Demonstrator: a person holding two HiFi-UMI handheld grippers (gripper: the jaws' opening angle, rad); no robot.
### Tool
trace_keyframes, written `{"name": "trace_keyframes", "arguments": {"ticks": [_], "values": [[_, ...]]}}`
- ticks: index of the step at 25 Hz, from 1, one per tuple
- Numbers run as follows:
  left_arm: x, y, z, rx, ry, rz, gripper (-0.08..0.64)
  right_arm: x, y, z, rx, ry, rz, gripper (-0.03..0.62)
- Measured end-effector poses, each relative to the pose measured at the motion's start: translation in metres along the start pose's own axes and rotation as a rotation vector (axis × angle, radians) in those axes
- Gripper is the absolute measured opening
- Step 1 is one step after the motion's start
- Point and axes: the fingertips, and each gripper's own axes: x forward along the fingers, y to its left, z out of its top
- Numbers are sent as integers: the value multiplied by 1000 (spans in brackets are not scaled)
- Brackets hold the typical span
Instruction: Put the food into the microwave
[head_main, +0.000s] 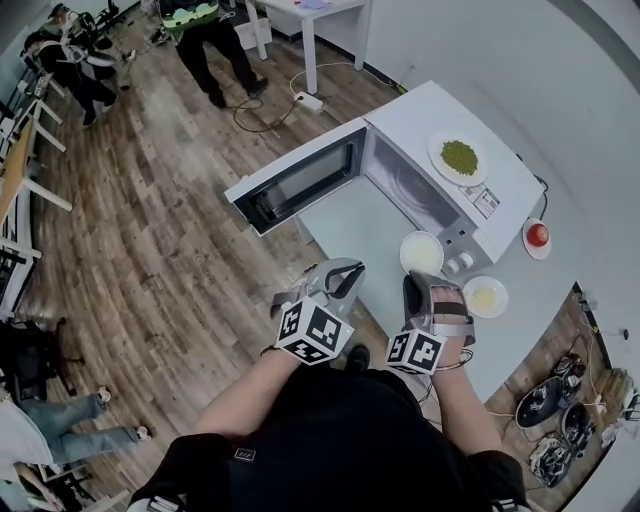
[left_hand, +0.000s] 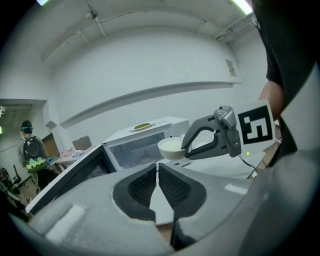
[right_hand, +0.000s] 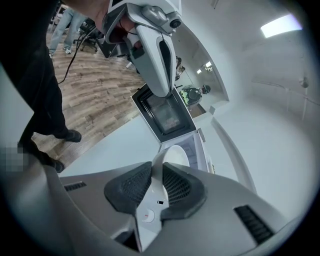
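we see the right gripper (right_hand: 156, 181) clamped on the rim of a white bowl (head_main: 421, 251), held just in front of the open microwave (head_main: 420, 115), whose door (head_main: 300, 180) stands out to the left. the left gripper (left_hand: 158, 184), jaws pressed together on nothing, hovers beside it. a plate of green food (head_main: 459, 158) rests on the microwave's top.

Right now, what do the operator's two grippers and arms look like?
Left gripper and right gripper: matching light-grey plastic shells with curved, looped bodies, each carrying a cube of black-and-white square markers. The pads are black and ribbed. A thin dark cable trails off the right one. The person wears a black short-sleeved top.
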Motion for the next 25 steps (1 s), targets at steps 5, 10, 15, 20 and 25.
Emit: {"name": "trace_keyframes", "arguments": {"ticks": [5,10,15,20,25], "values": [[19,45,-1,82,-61,-79,21,47,-9,17,-30,110,-13,78],[33,97,-11,136,-104,-139,21,90,-18,29,60,217,-9,78],[58,116,-22,90,-93,-226,21,122,-26,25,122,282,-19,78],[83,109,-35,22,-62,-334,21,150,-23,15,153,304,2,80],[106,107,-46,24,-17,-382,21,169,-24,4,172,315,8,80]]}}
